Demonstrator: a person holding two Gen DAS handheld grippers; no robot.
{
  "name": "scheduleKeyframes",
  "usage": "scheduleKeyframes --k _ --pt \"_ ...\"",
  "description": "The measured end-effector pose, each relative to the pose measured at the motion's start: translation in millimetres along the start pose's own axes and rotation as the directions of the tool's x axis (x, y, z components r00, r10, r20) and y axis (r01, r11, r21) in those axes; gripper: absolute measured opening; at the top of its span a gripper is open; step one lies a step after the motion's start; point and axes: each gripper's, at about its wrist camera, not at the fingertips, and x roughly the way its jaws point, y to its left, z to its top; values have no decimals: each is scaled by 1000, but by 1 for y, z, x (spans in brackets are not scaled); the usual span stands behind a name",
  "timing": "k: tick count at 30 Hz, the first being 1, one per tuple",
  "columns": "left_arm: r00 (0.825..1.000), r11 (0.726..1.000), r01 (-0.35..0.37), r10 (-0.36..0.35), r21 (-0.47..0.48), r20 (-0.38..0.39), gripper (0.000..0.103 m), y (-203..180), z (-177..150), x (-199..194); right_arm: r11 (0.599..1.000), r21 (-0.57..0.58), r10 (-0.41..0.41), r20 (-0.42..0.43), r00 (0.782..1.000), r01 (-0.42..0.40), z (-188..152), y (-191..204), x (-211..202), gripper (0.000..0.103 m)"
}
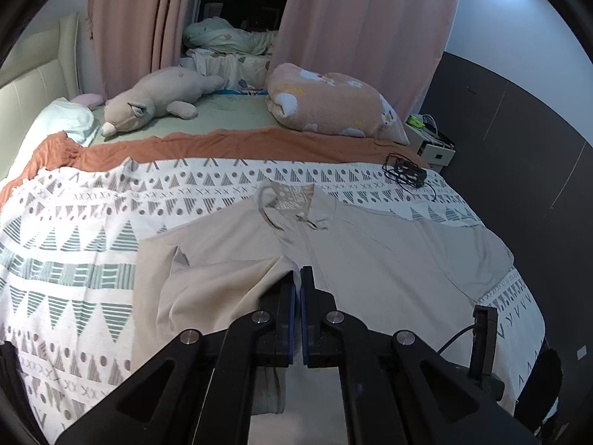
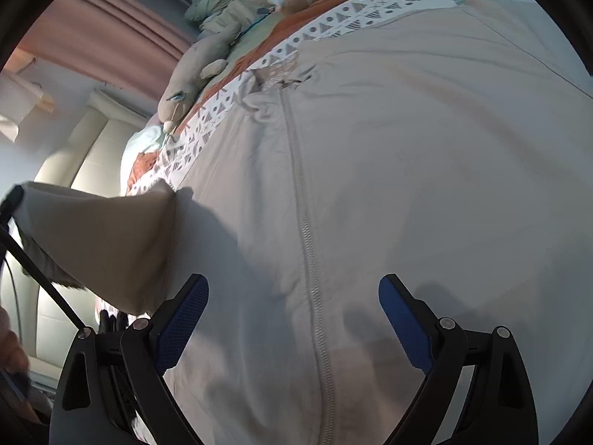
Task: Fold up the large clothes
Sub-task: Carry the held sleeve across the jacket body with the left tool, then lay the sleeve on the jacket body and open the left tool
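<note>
Two views are telling one story: from the left wrist, the left gripper (image 1: 298, 278) is pinching a sleeve of the jacket (image 1: 370, 259) lying on the bed (image 1: 74, 259), while from the right wrist, the right gripper (image 2: 292, 296) is hovering wide and empty over the zipper (image 2: 311, 259), folding barely begun.

the bed (image 1: 229, 111) carries a patterned blanket (image 1: 74, 244), beige jacket (image 1: 370, 259), plush toy (image 1: 159, 100) and pillow (image 1: 330, 104).

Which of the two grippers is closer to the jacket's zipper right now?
Right. The right gripper hangs open directly over the zipper, which runs between its fingers. The left gripper is shut on a lifted fold of the jacket, off to one side.
</note>
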Motion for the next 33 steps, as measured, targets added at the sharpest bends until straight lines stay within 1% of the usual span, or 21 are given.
scheduleKeyframes --k 1,3,5,6,8,11,12,14,16,19,21,22,23,24,25,26,28,29,33 --pt "1000 1000 9 -9 -12 -21 4 -3 -6 14 1000 19 6 3 1000 -6 2 -4 -1 93" --pt "996 998 49 -51 -39 -77 4 -6 -22 46 999 52 8 12 1000 -9 4 -13 -7 93" --pt "985 993 90 -100 -79 -138 4 -9 -38 75 996 84 7 34 999 -10 7 -20 -12 93" --pt "980 990 106 -120 -94 -158 5 -12 -46 87 995 97 6 44 999 -10 5 -26 -22 93" --pt "976 988 115 -131 -103 -174 5 -22 -60 106 993 119 1 59 998 -8 5 -31 -27 93" --pt "970 985 131 -151 -113 -188 6 -34 -77 122 991 134 0 81 997 -11 4 -33 -34 93" --pt "969 985 131 -151 -116 -193 6 -37 -81 125 991 136 -1 87 996 -11 -2 -35 -37 93" --pt "969 982 137 -161 -131 -190 7 -40 -89 130 990 143 -2 105 995 -14 -6 -35 -42 93" --pt "972 981 130 -154 -142 -175 7 -42 -96 129 989 147 -1 119 993 -17 -11 -44 -57 93" --pt "983 977 125 -147 -175 -114 8 -42 -103 122 988 155 -6 139 990 -16 -14 -46 -62 93" --pt "987 969 137 -150 -203 -53 11 -41 -110 111 987 159 -9 148 989 -15 -18 -47 -69 93" --pt "990 971 132 -141 -201 -32 22 -42 -113 106 987 157 -11 152 988 -13 -19 -45 -70 93" --pt "993 975 111 -116 -194 -14 55 -43 -118 99 988 152 -12 152 988 -11 -19 -42 -70 93" --pt "995 978 100 -102 -185 0 84 -44 -121 93 990 142 -13 151 988 -9 -20 -39 -71 93" --pt "994 978 107 -106 -180 17 103 -44 -123 86 992 129 -14 149 989 -5 -21 -35 -71 93" --pt "996 982 90 -88 -163 21 103 -46 -124 79 993 115 -13 147 989 -4 -20 -33 -72 93" --pt "999 993 32 -28 -115 38 103 -48 -121 66 997 82 -19 147 989 7 -23 -27 -79 93" --pt "998 994 26 -20 -107 55 103 -46 -121 56 997 71 -23 149 989 12 -23 -26 -82 93" --pt "995 986 8 9 -165 100 103 -21 -125 24 1000 7 -21 156 988 20 -24 -12 -87 93"
